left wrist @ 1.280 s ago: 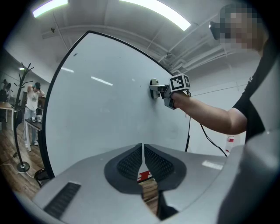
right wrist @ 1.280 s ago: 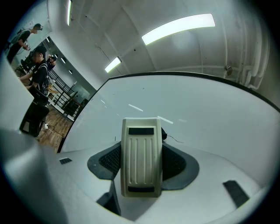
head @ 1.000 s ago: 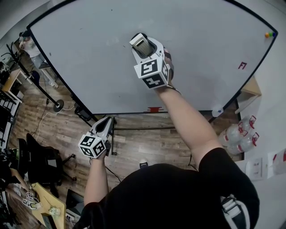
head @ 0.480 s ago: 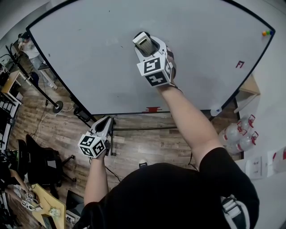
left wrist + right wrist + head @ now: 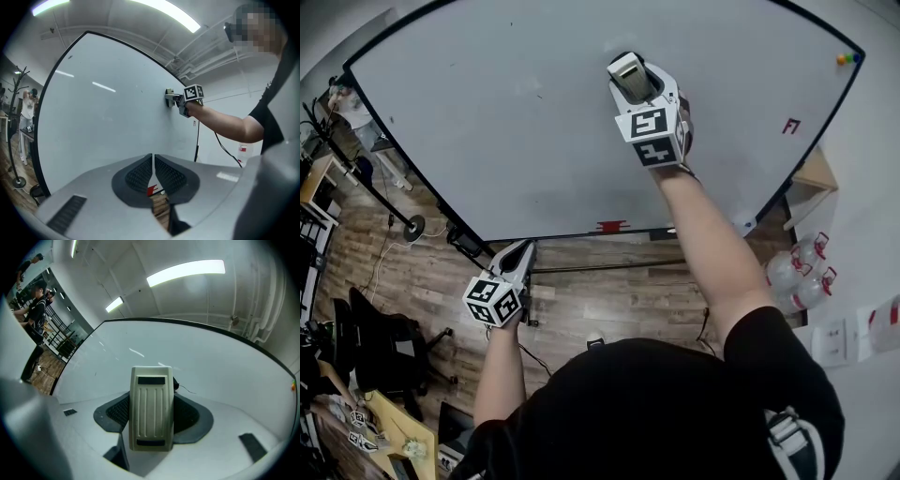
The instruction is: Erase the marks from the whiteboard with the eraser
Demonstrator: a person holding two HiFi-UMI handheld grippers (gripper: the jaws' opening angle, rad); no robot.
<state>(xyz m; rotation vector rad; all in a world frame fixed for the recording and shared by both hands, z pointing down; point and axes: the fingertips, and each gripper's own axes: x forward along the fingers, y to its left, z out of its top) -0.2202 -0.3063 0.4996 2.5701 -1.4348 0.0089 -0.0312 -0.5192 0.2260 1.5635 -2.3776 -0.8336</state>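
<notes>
Eraser [image 5: 628,75]: a cream block with a ribbed back and two dark strips, clamped between the jaws of the right gripper [image 5: 152,414], which close on its two long sides; in the left gripper view its far face meets the whiteboard [image 5: 516,122], in the upper middle of the board.
Marks: a small dark mark [image 5: 177,383] with a thin line trailing to its right shows on the board just beside the eraser's upper right corner; a small red mark [image 5: 790,125] lies well apart, near the board's right edge; the rest of the surface looks white, with only faint specks.
Right arm: raised and stretched towards the board, the marker cube [image 5: 654,136] of the gripper facing the head camera.
Left gripper [image 5: 153,171]: held low, below the board's lower edge and above the wooden floor [image 5: 581,300]; its jaws stand almost together, a thin slit between the ribbed pads [image 5: 138,174], with nothing held in it.
Board fittings: a black frame; coloured magnets [image 5: 845,58] at the upper right corner; a small red item [image 5: 610,226] on the lower edge.
Surroundings: clear bottles with red labels [image 5: 802,267] on the floor to the right; a black chair [image 5: 384,347] to the lower left; a person [image 5: 37,301] standing far to the left; ceiling strip lights [image 5: 185,272] above.
</notes>
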